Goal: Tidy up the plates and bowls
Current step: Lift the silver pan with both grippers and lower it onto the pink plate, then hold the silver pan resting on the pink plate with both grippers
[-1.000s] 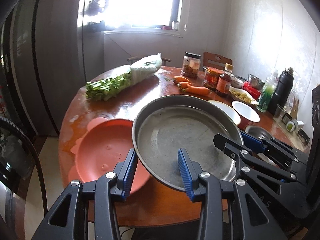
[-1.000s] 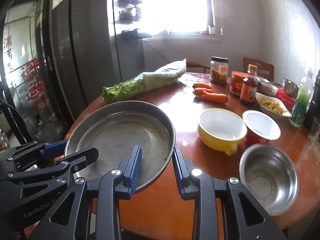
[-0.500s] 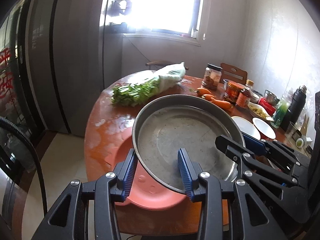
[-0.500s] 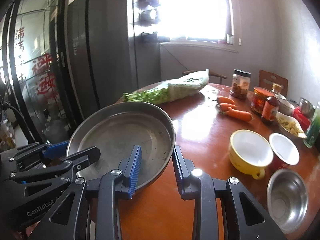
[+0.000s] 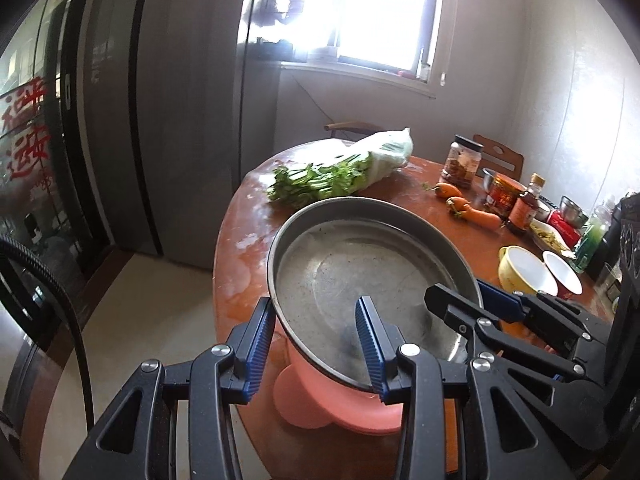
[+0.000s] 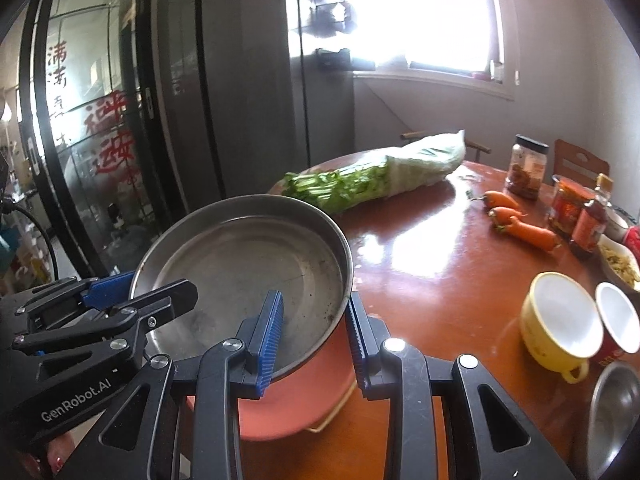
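Note:
A large round metal plate (image 5: 356,264) is held in the air by both grippers. My left gripper (image 5: 316,344) is shut on its near-left rim, and my right gripper (image 6: 314,332) is shut on its near-right rim (image 6: 344,280). The metal plate hangs over a pink plate (image 5: 340,408) that lies on the near-left edge of the round wooden table (image 6: 432,264). The pink plate also shows under the metal plate in the right wrist view (image 6: 288,404). A yellow bowl (image 6: 556,320), a red bowl with white inside (image 6: 616,320) and a small metal bowl (image 6: 616,404) stand to the right.
A bag of greens (image 6: 380,176) lies at the table's far side. Carrots (image 6: 520,224), jars and a sauce bottle (image 6: 588,224) stand at the far right, with a dish of food (image 6: 620,264). A grey fridge (image 5: 180,120) and floor are to the left.
Both grippers have carried the metal plate to the left, so it now covers most of the pink plate. The table's left edge and the floor have come into view.

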